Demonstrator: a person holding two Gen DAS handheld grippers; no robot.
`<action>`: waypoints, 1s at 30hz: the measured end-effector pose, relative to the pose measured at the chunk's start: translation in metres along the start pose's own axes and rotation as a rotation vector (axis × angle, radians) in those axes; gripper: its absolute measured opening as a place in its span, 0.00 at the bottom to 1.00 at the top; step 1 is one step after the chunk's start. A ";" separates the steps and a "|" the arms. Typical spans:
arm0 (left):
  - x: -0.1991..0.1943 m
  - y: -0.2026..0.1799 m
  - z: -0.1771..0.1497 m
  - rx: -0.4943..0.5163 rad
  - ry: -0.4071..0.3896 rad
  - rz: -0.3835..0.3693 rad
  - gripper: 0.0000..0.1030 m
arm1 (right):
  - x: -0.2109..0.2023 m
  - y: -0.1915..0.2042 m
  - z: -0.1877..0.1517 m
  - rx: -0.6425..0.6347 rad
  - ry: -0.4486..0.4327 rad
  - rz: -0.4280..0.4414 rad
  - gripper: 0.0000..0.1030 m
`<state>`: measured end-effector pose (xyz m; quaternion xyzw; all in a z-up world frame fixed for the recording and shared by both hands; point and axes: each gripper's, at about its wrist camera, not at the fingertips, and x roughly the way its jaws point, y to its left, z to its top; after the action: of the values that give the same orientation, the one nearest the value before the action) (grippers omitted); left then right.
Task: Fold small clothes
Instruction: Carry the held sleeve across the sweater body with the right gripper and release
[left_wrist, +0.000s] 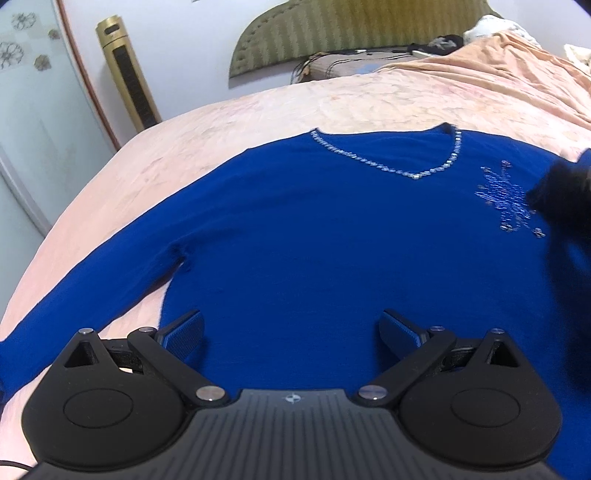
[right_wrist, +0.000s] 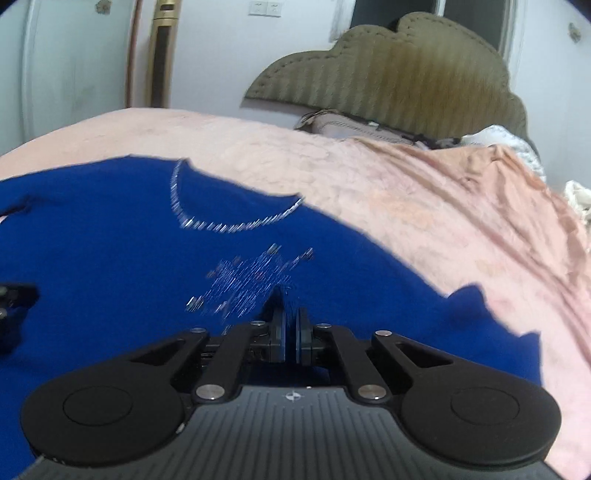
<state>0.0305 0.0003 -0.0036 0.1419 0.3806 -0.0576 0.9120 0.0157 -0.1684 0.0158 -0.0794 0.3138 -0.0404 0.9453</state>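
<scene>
Your right gripper (right_wrist: 291, 328) pinches the sweater (right_wrist: 110, 280), left gripper (left_wrist: 291, 328) open; pull unevenly and it bunches.

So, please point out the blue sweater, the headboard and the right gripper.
blue sweater (left_wrist: 295, 240): left wrist view, middle of the chest.
headboard (right_wrist: 399, 74): right wrist view, middle of the padded panel.
right gripper (right_wrist: 291, 325): right wrist view, between the closed fingertips.

A sweater (left_wrist: 314, 236) lies flat on a bed (left_wrist: 258, 110), neckline toward the headboard (right_wrist: 399, 77). Pillows (right_wrist: 340, 123) sit below the headboard. A tower fan (left_wrist: 127, 74) stands beside the bed, left of the headboard.
</scene>
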 end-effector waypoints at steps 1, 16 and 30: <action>0.001 0.003 0.000 -0.006 0.003 0.002 0.99 | 0.001 -0.004 0.008 0.014 -0.013 -0.030 0.06; 0.010 0.047 -0.007 -0.094 0.022 0.098 0.99 | 0.027 0.092 0.092 0.235 -0.184 0.183 0.08; 0.018 0.068 -0.014 -0.152 0.050 0.120 0.99 | 0.077 0.140 0.101 0.358 -0.071 0.354 0.08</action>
<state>0.0481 0.0694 -0.0105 0.0960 0.3971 0.0300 0.9123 0.1417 -0.0273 0.0253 0.1439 0.2772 0.0735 0.9471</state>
